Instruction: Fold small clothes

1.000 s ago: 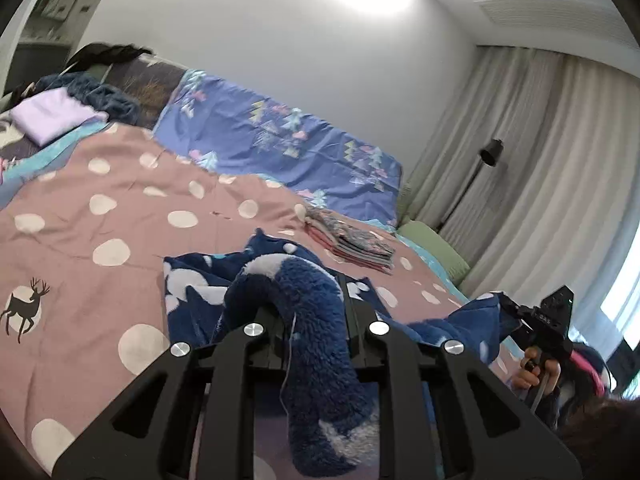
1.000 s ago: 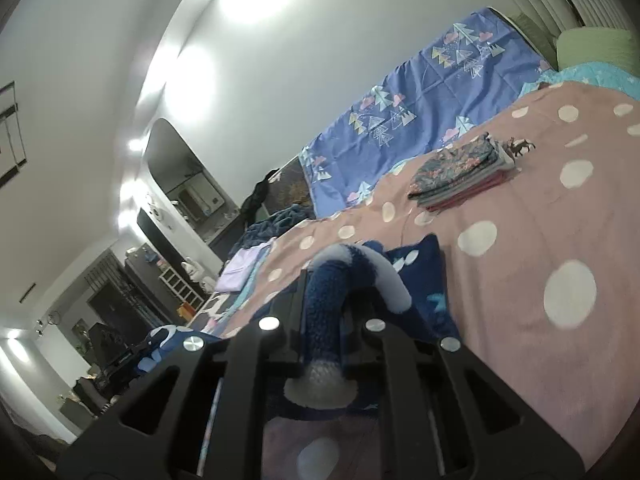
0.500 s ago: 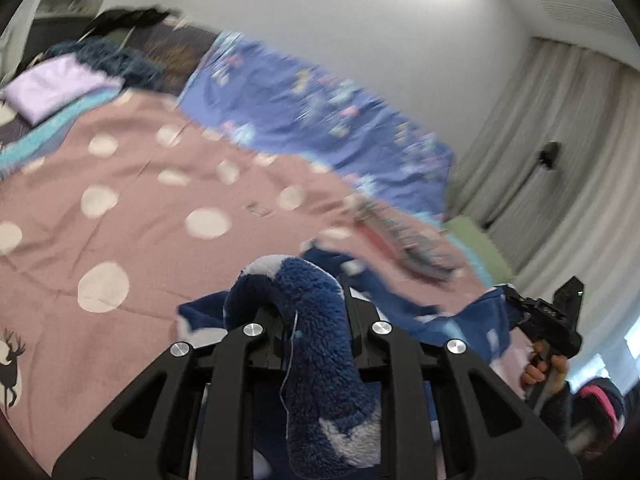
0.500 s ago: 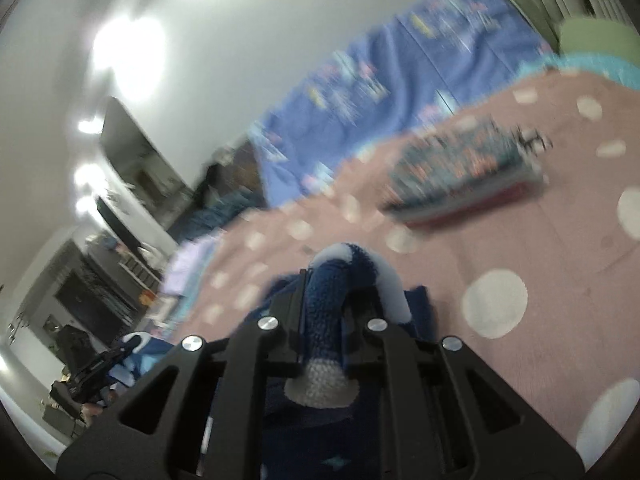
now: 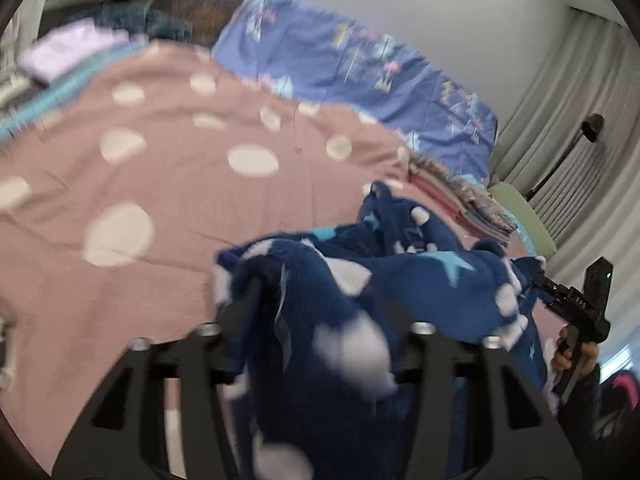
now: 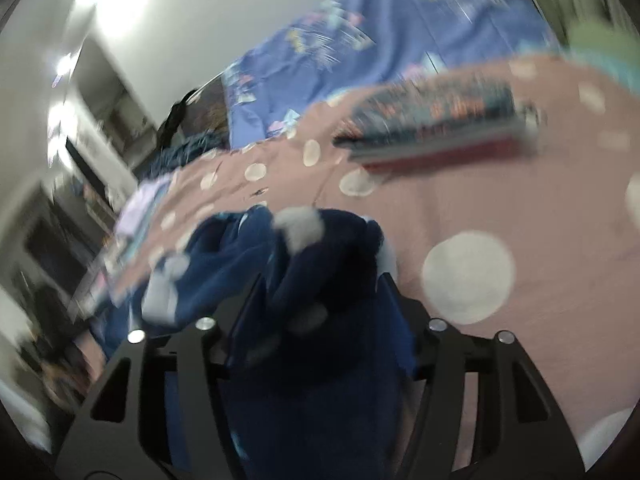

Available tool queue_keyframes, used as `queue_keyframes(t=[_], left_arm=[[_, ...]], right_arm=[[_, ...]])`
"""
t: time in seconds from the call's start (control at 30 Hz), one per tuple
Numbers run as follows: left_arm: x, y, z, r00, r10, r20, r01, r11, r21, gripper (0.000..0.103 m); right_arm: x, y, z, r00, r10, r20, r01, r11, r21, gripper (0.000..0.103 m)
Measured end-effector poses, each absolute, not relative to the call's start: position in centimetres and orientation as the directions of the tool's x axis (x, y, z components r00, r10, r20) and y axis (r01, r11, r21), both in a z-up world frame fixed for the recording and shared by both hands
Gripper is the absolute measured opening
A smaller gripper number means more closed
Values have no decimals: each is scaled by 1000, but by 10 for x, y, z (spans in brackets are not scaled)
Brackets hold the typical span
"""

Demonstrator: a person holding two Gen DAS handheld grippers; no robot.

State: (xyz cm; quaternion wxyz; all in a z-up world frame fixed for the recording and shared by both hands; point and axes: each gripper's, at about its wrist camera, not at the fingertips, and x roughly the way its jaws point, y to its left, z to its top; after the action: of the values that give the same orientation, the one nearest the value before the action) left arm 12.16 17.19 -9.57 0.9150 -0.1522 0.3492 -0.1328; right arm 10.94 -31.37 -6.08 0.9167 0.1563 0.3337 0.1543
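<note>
A dark blue fleece garment (image 5: 400, 280) with white dots and pale blue stars hangs stretched between my two grippers above the pink dotted bedspread (image 5: 160, 184). My left gripper (image 5: 316, 304) is shut on one end of it, and fleece bulges out between the fingers. My right gripper (image 6: 320, 292) is shut on the other end (image 6: 316, 280). The right gripper also shows in the left wrist view (image 5: 576, 304), at the right edge, held by a hand. Both views are blurred.
A stack of folded patterned clothes (image 5: 460, 204) lies on the bedspread beyond the garment; it also shows in the right wrist view (image 6: 436, 128). A blue patterned pillow (image 5: 360, 64) lies by the wall. A lilac folded cloth (image 5: 68, 52) lies far left. Curtains (image 5: 580, 120) hang at right.
Both grippers have swung forward and down toward the bed with the garment. The fleece now bunches wider over both sets of fingers. The folded stack looms closer in the right view.
</note>
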Motion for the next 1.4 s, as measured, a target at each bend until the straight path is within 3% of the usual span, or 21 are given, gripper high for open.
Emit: queue_keyframes(t=[0.17, 0.3, 0.4, 0.6, 0.67, 0.73, 0.83, 0.87, 0.9, 0.97, 1.07, 1.13, 1.23, 1.3, 1.33, 1.37, 1.4], left_arm=[[77, 167, -80, 734, -281, -618, 203, 959, -196, 60], [70, 119, -109, 692, -95, -716, 312, 933, 179, 64], [79, 101, -118, 725, -35, -688, 331, 893, 304, 66], [158, 102, -84, 803, -51, -594, 227, 947, 225, 76], [202, 123, -83, 757, -108, -644, 172, 984, 37, 76], [227, 137, -91, 683, -258, -683, 193, 966, -172, 76], [246, 147, -115, 596, -356, -720, 193, 934, -302, 76], [249, 148, -122, 574, -368, -731, 187, 928, -321, 70], [252, 149, -127, 565, -376, -735, 179, 925, -335, 61], [253, 153, -129, 561, -400, -725, 164, 912, -376, 9], [232, 165, -106, 636, -421, -646, 165, 892, -420, 9], [207, 172, -78, 702, -436, -563, 207, 881, -425, 9], [185, 175, -55, 750, -391, -534, 217, 907, -360, 9], [188, 175, -60, 742, -359, -566, 200, 924, -325, 12], [196, 175, -73, 724, -318, -612, 165, 942, -294, 22], [205, 173, -85, 706, -268, -656, 121, 958, -261, 40], [210, 173, -99, 686, -219, -694, 78, 970, -228, 42]], right_arm=[[86, -300, -64, 708, 261, -656, -224, 964, 143, 66], [89, -277, -74, 702, 170, -692, -256, 966, -22, 72], [106, -269, -76, 706, 153, -691, -257, 965, -48, 73], [171, -276, -57, 731, 179, -658, -172, 982, 77, 73], [199, -292, -56, 711, 227, -666, -110, 971, 214, 73], [217, -304, -63, 671, 323, -667, -111, 934, 340, 73], [232, -311, -81, 595, 442, -671, -157, 883, 442, 70], [234, -311, -85, 583, 458, -671, -159, 874, 458, 56], [239, -313, -91, 562, 484, -671, -155, 858, 490, 33], [243, -316, -94, 556, 503, -662, -137, 841, 523, 15], [226, -319, -72, 619, 530, -579, -176, 812, 556, 14], [205, -320, -44, 652, 599, -465, -269, 756, 597, 14], [195, -323, -19, 669, 650, -361, -340, 700, 628, 15], [207, -321, -25, 668, 619, -413, -296, 731, 615, 27], [219, -319, -37, 663, 570, -486, -239, 776, 584, 32], [229, -318, -53, 653, 512, -558, -168, 817, 552, 38], [234, -319, -68, 640, 456, -618, -96, 846, 525, 38]])
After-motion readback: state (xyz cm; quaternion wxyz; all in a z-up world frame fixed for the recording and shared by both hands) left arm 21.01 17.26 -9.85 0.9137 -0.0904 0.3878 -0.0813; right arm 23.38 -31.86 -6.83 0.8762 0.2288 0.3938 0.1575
